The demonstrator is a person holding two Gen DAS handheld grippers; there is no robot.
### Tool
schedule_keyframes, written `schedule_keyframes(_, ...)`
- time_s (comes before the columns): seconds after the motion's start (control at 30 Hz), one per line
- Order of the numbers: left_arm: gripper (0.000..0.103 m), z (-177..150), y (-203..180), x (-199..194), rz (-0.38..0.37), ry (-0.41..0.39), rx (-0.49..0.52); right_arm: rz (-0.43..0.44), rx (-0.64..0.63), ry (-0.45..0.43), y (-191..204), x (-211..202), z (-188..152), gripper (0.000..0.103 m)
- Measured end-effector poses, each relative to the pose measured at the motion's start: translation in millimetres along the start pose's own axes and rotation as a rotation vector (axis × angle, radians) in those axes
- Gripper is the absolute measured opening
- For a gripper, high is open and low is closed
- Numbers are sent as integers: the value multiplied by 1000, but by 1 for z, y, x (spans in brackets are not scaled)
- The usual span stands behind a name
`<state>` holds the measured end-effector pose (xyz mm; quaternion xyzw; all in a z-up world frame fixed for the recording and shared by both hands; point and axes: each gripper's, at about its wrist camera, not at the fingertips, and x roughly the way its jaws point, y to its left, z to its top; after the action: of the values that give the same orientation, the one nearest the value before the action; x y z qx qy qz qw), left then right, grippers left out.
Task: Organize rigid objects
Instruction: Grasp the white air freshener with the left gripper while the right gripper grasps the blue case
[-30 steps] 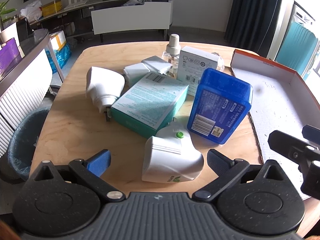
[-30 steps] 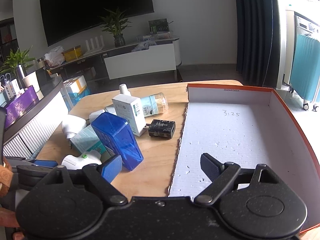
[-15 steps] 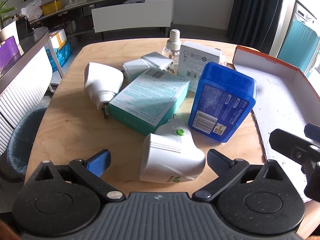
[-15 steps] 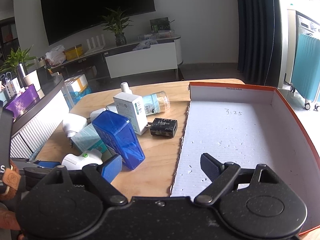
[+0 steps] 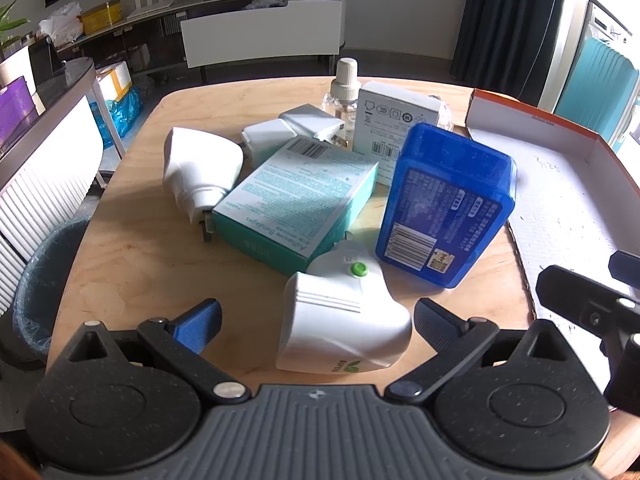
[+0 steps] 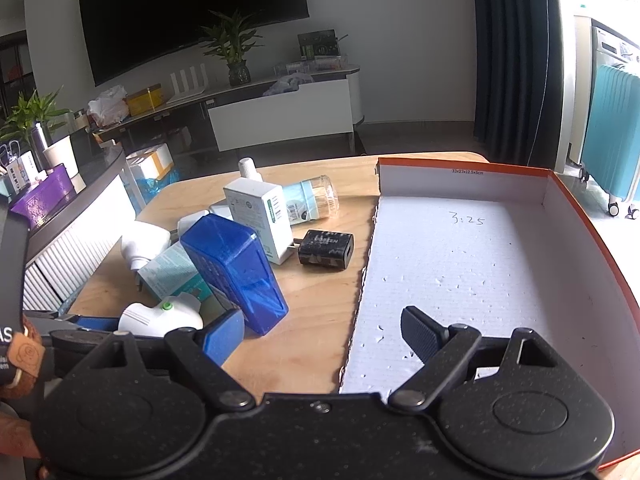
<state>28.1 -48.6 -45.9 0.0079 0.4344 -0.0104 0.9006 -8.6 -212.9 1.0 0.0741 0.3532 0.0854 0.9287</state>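
A pile of rigid objects lies on the wooden table. Nearest is a white plug-in device with a green button, sitting between the wide-apart fingers of my open left gripper without being clamped. Behind it are a teal box, a blue plastic case standing upright, a white adapter, a white carton and a small bottle. A black charger and a clear jar show in the right wrist view. My right gripper is open over the near left corner of the box lid.
The orange-rimmed cardboard lid takes the table's right side, its white inside holding only crumbs. A bin with a blue liner stands on the floor left of the table. A white radiator is at the far left.
My left gripper has advanced a little toward the pile, so the white plug-in device now sits deeper between its fingers. The right gripper has barely moved.
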Motion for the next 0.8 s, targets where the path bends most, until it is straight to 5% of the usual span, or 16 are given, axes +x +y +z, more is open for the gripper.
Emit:
schedule_keyframes(0.1,97,-1,-1,1,-11,-9,3,0,-5,1,1,2,1,101)
schedule_keyframes(0.37,62,-4,-5,3,-37,-37,30,7,-17,17,4,6,2,101)
schedule_keyframes(0.8,61,-12,26,-22,-73,-77,-34,97,-118,51,19,27,16,101)
